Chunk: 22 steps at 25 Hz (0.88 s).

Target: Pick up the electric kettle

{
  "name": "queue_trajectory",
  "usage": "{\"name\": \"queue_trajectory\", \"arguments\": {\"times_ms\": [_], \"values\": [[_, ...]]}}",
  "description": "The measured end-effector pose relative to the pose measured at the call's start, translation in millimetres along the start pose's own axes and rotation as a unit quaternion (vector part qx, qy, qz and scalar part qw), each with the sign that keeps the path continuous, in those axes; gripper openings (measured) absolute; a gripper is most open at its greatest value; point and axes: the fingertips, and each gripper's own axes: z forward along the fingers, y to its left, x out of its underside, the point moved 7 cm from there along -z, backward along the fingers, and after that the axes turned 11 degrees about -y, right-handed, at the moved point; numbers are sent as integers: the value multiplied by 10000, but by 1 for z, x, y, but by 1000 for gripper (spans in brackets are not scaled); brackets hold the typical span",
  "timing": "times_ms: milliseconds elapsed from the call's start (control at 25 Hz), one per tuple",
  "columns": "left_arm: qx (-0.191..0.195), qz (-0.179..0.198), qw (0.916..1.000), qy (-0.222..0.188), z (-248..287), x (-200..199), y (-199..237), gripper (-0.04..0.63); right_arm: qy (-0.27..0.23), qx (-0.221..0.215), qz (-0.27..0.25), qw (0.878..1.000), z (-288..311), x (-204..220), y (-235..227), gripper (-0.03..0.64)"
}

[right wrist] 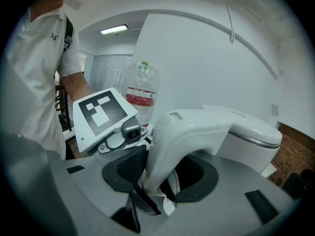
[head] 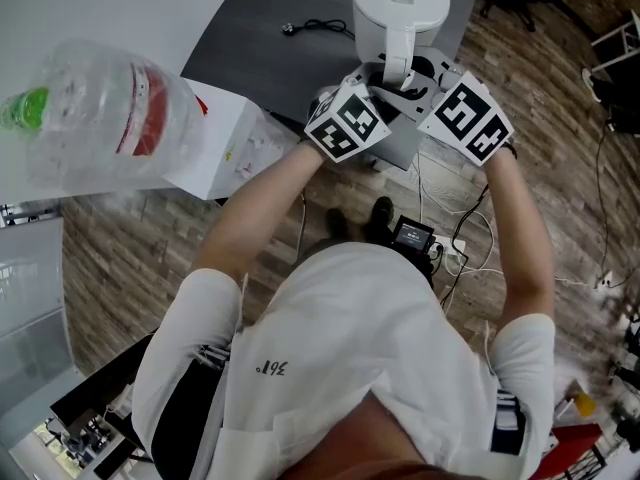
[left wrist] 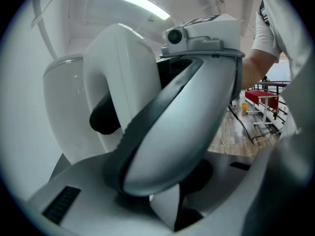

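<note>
A dark grey surface (head: 250,48) fills the upper middle of the frame. A black cable (head: 318,28) with a plug lies on it near the top.

Both arms extended forward, converging; left gripper (head: 380,88) and right gripper (head: 424,81) tilted downward, jaws clamped on kettle handle (head: 398,50).

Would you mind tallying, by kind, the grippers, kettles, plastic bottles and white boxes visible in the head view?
electric kettle: 1
grippers: 2, the left gripper and the right gripper
plastic bottle: 1
white box: 1
Total: 5
</note>
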Motion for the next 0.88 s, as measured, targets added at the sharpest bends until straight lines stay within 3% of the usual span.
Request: {"name": "queue_trajectory", "arguments": {"times_ms": [880], "values": [[93, 115, 9998, -102, -33, -45, -11, 104, -102, 121, -138, 9998, -14, -51, 18, 164]]}}
